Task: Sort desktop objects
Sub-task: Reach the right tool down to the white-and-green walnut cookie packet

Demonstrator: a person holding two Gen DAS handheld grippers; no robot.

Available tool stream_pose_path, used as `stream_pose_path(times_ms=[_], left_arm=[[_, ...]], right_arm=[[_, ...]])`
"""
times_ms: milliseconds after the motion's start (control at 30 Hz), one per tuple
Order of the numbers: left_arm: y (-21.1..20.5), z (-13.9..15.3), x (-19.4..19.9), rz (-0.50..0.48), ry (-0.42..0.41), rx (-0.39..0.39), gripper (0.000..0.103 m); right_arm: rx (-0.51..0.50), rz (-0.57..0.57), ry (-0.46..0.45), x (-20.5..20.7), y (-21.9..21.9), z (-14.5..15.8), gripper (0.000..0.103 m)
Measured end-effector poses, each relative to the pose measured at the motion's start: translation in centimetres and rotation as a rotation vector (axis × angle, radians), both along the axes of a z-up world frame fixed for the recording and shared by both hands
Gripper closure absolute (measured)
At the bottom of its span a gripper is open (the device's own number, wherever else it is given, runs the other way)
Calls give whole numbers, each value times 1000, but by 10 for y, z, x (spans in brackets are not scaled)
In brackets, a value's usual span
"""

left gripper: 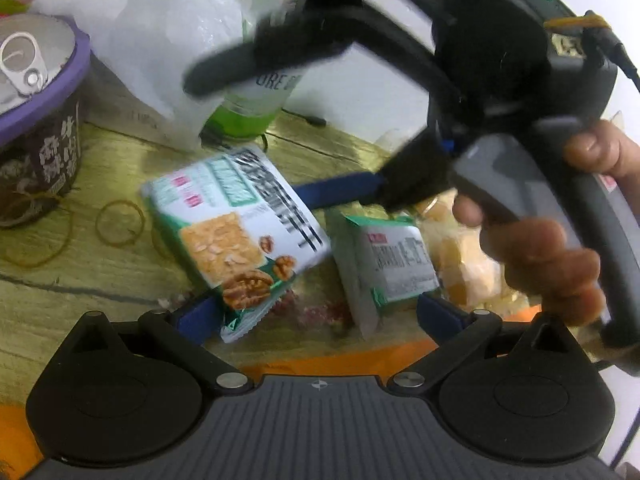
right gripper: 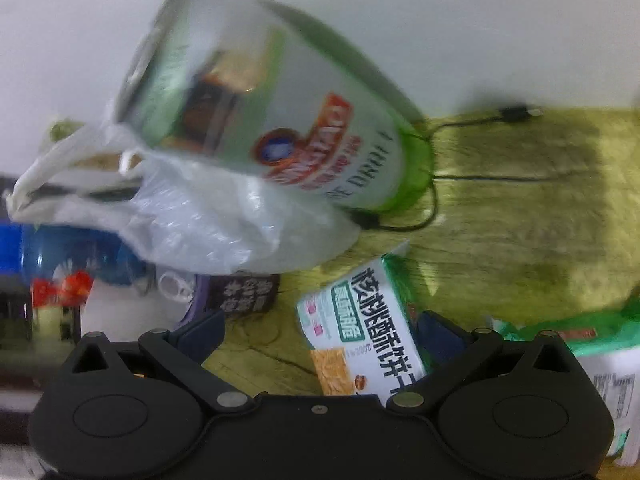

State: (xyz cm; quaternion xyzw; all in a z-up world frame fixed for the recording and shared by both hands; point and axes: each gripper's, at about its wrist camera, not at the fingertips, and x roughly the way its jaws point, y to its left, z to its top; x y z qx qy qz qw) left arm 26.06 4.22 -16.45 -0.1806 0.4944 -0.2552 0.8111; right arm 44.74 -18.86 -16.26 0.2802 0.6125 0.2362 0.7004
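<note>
Left tool (left gripper: 316, 316) released around walnut biscuit pack (left gripper: 236, 236) on wooden surface (left gripper: 80, 272); right tool (right gripper: 320, 328) released too.

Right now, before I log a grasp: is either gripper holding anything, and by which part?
Nothing is gripped. The walnut biscuit packet lies between the right gripper's open fingers, unclamped; the left gripper is open too.

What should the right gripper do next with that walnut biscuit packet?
Probably close on it. The walnut biscuit packet already lies between the right gripper's open blue fingers, one edge raised off the wooden table. The left gripper is open too, and a second packet lies right beside it, so close gently.
</note>
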Motion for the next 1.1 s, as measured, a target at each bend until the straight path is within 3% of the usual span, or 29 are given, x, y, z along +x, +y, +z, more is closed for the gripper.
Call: stream_pose_path(times_ms=[100,233,333,433,667,867,1100], left_arm=[[-3,7,-9,-52,13,-53,0],[-7,21,-24,-92,-19,-20,0],[5,29,-30,-57,-48,-4,0],[10,31,-22,23,-117,74,0],[22,31,7,84,-219,166,0],[13,13,25,50,-151,166,0],[22,19,18,26,-87,112,0]], right_arm=[[32,50,-28,1,2,7,0],[30,75,-60,1,0,15,0],[15,39,-79,0,-5,14,0],[40,-14,-71,-6,-16,15,0],[166,-101,56,-23,-20,4,0],[136,-118,168,-21,-16,-17,0],[151,-97,165,-13,2,-24,0]])
